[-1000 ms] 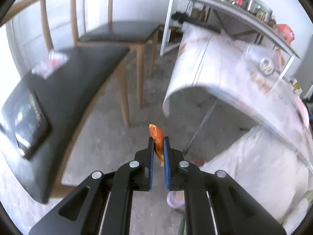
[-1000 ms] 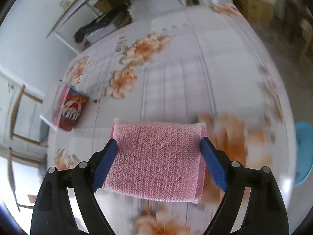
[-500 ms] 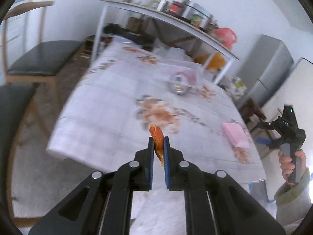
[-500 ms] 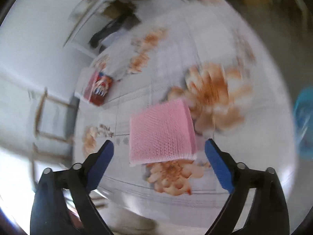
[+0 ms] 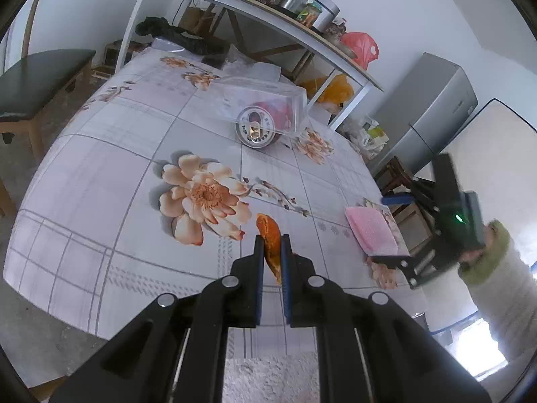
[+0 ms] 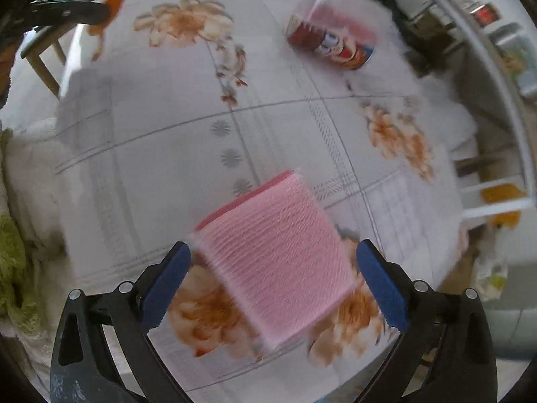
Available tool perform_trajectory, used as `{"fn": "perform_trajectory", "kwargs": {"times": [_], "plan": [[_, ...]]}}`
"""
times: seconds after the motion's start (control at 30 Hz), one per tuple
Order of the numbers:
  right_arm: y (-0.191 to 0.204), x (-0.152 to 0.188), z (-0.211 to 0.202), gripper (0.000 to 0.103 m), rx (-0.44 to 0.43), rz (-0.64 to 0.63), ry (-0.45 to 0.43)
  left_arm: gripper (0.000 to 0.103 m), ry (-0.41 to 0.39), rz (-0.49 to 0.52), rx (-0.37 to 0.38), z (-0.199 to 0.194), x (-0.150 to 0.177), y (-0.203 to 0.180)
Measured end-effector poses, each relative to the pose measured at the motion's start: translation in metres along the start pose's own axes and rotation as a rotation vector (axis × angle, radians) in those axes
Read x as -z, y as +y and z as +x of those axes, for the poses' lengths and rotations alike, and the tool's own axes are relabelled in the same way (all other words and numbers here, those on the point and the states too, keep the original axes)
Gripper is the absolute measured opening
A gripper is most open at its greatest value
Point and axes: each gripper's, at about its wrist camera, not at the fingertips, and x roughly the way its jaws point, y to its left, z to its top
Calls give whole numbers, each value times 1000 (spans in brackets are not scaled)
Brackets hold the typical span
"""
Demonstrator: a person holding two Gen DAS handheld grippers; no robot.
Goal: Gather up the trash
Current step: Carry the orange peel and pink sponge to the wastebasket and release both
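My left gripper (image 5: 270, 245) is shut on a curled piece of orange peel (image 5: 266, 230), held above the near side of the flowered table (image 5: 100, 168). A pink sponge (image 6: 278, 262) lies flat near the table's right edge, also seen as the pink sponge (image 5: 371, 231) in the left wrist view. My right gripper (image 6: 272, 252) hangs over it, pointing steeply down and open wide, its blue pads (image 6: 167, 278) on either side of the sponge. A red drink can (image 5: 256, 129) lies on its side in a clear plastic box (image 5: 278, 100) at mid-table.
A dark-seated wooden chair (image 5: 37, 74) stands left of the table. Behind it are a long shelf (image 5: 268, 10) with jars and pots, a red bag (image 5: 360, 47) and a grey fridge (image 5: 433, 107). A green sleeve (image 5: 486, 255) holds the right gripper.
The left view swung from the chairs and floor to over the table, peel still gripped. The right gripper let go of the pink sponge, opened wider and rolled around above it.
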Motion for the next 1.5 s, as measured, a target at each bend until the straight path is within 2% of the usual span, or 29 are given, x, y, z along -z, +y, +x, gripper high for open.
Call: {"fn": "perform_trajectory", "kwargs": {"times": [0.1, 0.2, 0.23, 0.3, 0.37, 0.43, 0.47, 0.57, 0.63, 0.67, 0.73, 0.8, 0.87, 1.0, 1.07, 1.13, 1.2, 1.23, 1.27, 1.37, 1.43, 1.5], "plan": [[-24, -3, 18, 95, -136, 96, 10, 9, 2, 7, 16, 1, -3, -1], [-40, 6, 33, 95, -236, 232, 7, 9, 6, 27, 29, 4, -7, -5], [-43, 10, 34, 95, -251, 275, -2, 9, 9, 33, 32, 6, -8, -7], [-49, 23, 33, 95, -223, 403, -31, 9, 19, 47, 41, 10, -12, -12], [-51, 35, 28, 89, -203, 518, -48, 9, 31, 61, 52, 16, -17, -18], [-53, 54, 18, 85, -257, 655, -109, 9, 40, 79, 67, 24, -21, -27], [-54, 69, 10, 85, -300, 750, -171, 9, 44, 96, 77, 28, -24, -35], [-56, 108, -9, 84, -330, 941, -311, 9, 59, 137, 106, 43, -30, -55], [-60, 139, -19, 84, -370, 1067, -438, 9, 72, 160, 136, 52, -34, -71], [-59, 163, -25, 84, -416, 1144, -527, 9, 82, 175, 156, 59, -37, -82], [-58, 199, -34, 84, -438, 1248, -626, 9, 108, 198, 194, 70, -40, -102], [-52, 237, -50, 84, -403, 1338, -695, 9, 141, 233, 240, 83, -43, -129], [-46, 266, -64, 84, -350, 1403, -728, 9, 167, 285, 281, 97, -45, -159], [-34, 361, -97, 86, -146, 1632, -797, 9, 229, 391, 369, 129, -45, -228], [-26, 413, -101, 86, -70, 1766, -807, 9, 277, 452, 408, 151, -42, -269], [-18, 454, -88, 86, -48, 1900, -783, 9, 350, 504, 436, 178, -33, -312], [-11, 486, -68, 86, -61, 2016, -758, 9, 431, 537, 460, 204, -23, -345], [-9, 499, -56, 86, -76, 2076, -740, 10, 511, 561, 472, 226, -14, -369], [-7, 519, -40, 86, -100, 2139, -724, 10, 559, 565, 480, 241, -8, -382], [-8, 548, -6, 86, -128, 2238, -680, 10, 688, 571, 467, 294, 19, -426], [-10, 571, 14, 86, -137, 2300, -628, 10, 725, 606, 428, 322, 38, -451], [-16, 597, 35, 87, -190, 2337, -627, 10, 771, 643, 406, 350, 62, -479]]}}
